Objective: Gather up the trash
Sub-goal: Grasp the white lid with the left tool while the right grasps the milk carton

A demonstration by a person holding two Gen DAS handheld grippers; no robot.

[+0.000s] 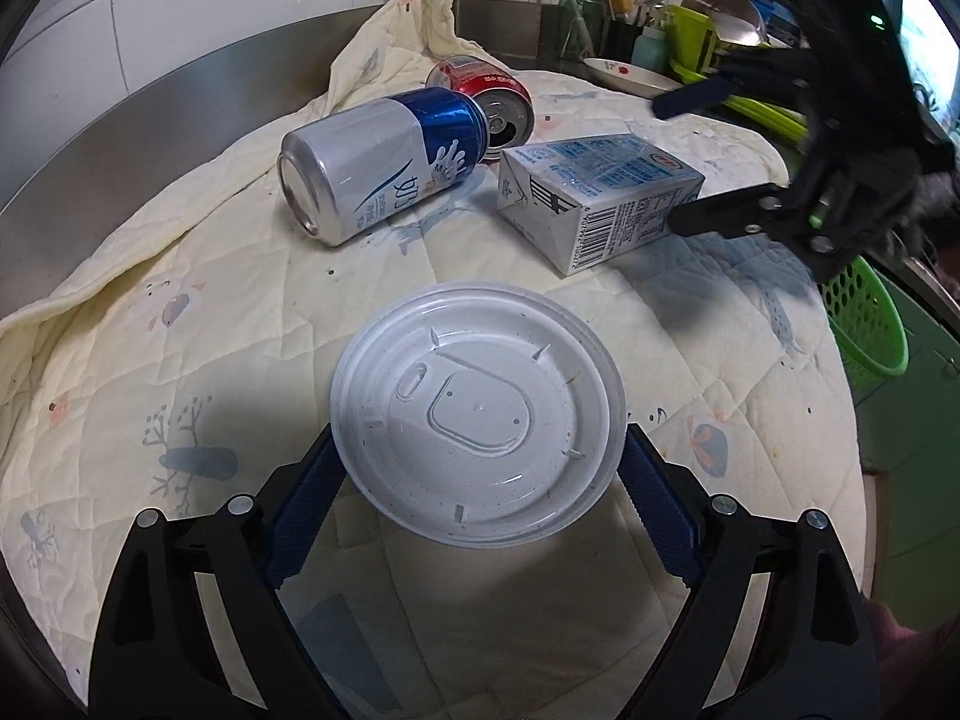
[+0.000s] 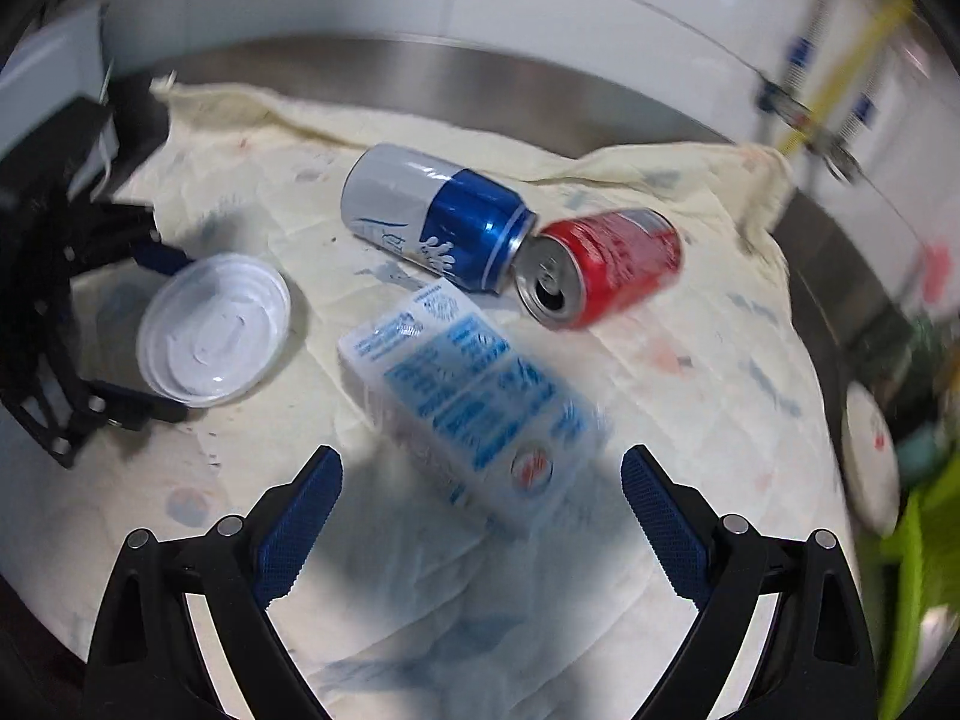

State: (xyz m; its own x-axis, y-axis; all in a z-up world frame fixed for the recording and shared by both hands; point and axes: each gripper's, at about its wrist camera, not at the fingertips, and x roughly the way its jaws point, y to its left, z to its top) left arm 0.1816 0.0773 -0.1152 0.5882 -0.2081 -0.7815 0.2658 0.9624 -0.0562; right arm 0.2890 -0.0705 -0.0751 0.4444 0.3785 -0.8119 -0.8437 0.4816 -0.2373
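A white plastic cup with a lid (image 1: 477, 414) stands on the quilted cloth (image 1: 180, 312); it also shows in the right wrist view (image 2: 213, 330). My left gripper (image 1: 477, 480) is open, its fingers on either side of the cup. A white and blue milk carton (image 1: 594, 192) lies on its side; it also shows in the right wrist view (image 2: 474, 402). My right gripper (image 2: 480, 510) is open just short of the carton's near end; it also shows in the left wrist view (image 1: 690, 156). A silver and blue can (image 1: 384, 165) and a red can (image 1: 486, 96) lie behind.
A steel backsplash (image 1: 180, 96) and white tiles rise behind the cloth. A green basket (image 1: 864, 318) hangs off the right edge. A dish rack (image 1: 708, 42) with a plate, knives and bottles stands at the back right.
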